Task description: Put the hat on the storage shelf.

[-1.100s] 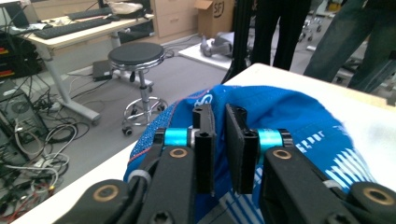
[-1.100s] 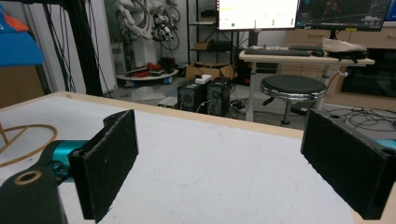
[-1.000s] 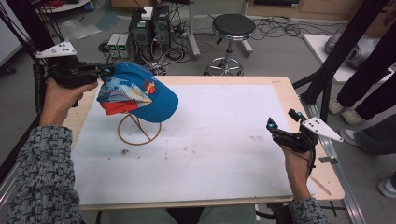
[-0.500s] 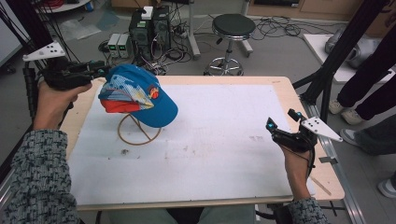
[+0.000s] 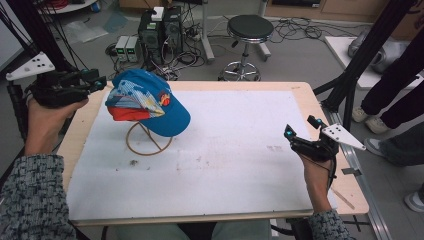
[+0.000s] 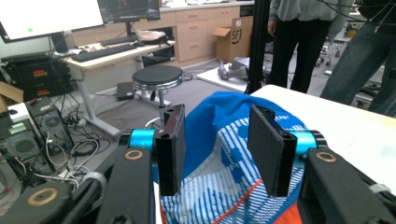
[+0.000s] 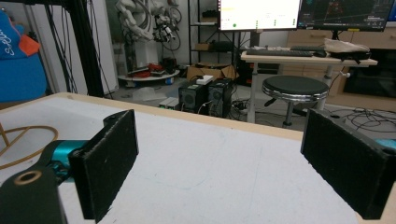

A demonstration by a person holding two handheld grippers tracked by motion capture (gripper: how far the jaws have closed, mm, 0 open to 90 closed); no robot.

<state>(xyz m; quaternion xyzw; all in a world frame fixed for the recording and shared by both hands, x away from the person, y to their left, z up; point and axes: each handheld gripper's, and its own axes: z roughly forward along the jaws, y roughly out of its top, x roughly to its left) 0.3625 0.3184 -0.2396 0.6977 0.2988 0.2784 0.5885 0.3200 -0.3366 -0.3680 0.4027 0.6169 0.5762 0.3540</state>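
A blue cap [image 5: 150, 102] with white stripes and an orange-red brim rests on a tan wire stand [image 5: 147, 144] at the table's left rear. My left gripper [image 5: 98, 83] hovers just left of the cap, off the table's left edge, a small gap away from it. In the left gripper view its jaws stand open [image 6: 217, 126] with nothing held, and the cap [image 6: 224, 182] lies beyond them. My right gripper [image 5: 302, 127] is held over the table's right side, open wide [image 7: 219, 140] and empty. The cap [image 7: 16, 60] and stand [image 7: 23, 140] show far off at that view's left.
The white-topped table [image 5: 240, 165] has a wooden rim. Behind it on the floor stand a black stool [image 5: 249, 30], computer boxes [image 5: 160, 25] and cables. Black frame posts [image 5: 367, 55] and a person's legs [image 5: 395, 95] are at the right.
My left gripper has drawn back to the left, away from the cap, which stays on its stand. The right gripper has not moved.
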